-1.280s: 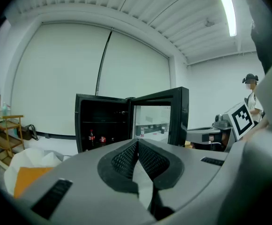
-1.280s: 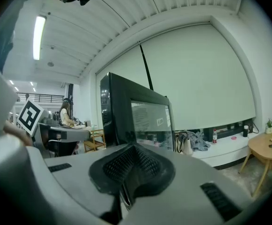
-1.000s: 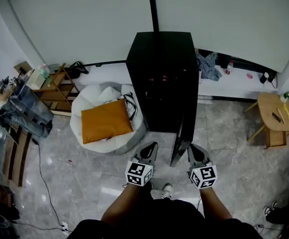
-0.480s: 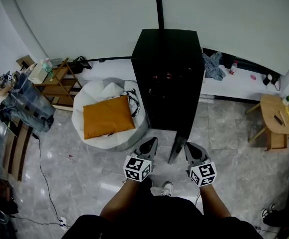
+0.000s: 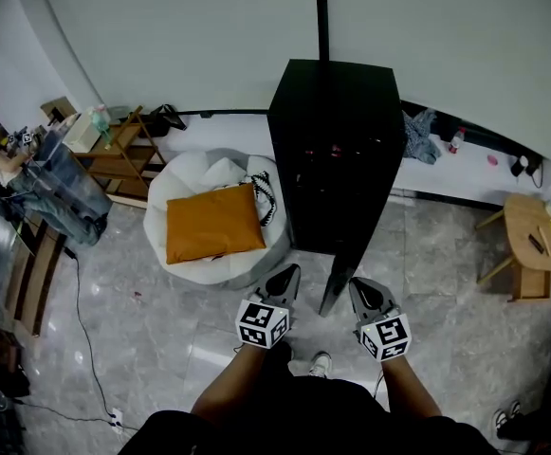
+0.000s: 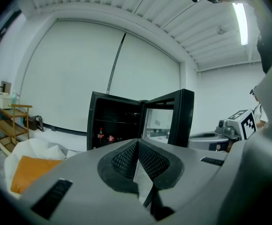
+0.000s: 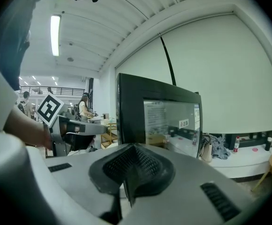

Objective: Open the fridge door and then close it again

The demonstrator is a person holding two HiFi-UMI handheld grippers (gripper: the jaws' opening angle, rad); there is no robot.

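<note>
The tall black fridge point(image 5: 337, 150) stands in the middle of the room with its door point(image 5: 338, 278) swung out towards me, edge-on between my two grippers. My left gripper point(image 5: 288, 275) is shut and empty, just left of the door's free edge. My right gripper point(image 5: 357, 287) is shut and empty too, close to the door's outer side. In the left gripper view, past the gripper point(image 6: 138, 144), the fridge point(image 6: 113, 121) is open and shows shelves with bottles, with the door point(image 6: 175, 118) to its right. In the right gripper view, the glass-fronted door point(image 7: 161, 118) stands just beyond the gripper point(image 7: 134, 150).
A white beanbag with an orange cushion point(image 5: 213, 223) lies left of the fridge. Further left are a wooden shelf point(image 5: 114, 154) and clutter. A small wooden stool point(image 5: 536, 245) stands at the right, and a low white ledge point(image 5: 465, 164) with clothes runs along the wall.
Both grippers have shifted a little beside the door, and the right one has edged closer to it. The view has moved, so the fridge sits further right. The door stays open.
</note>
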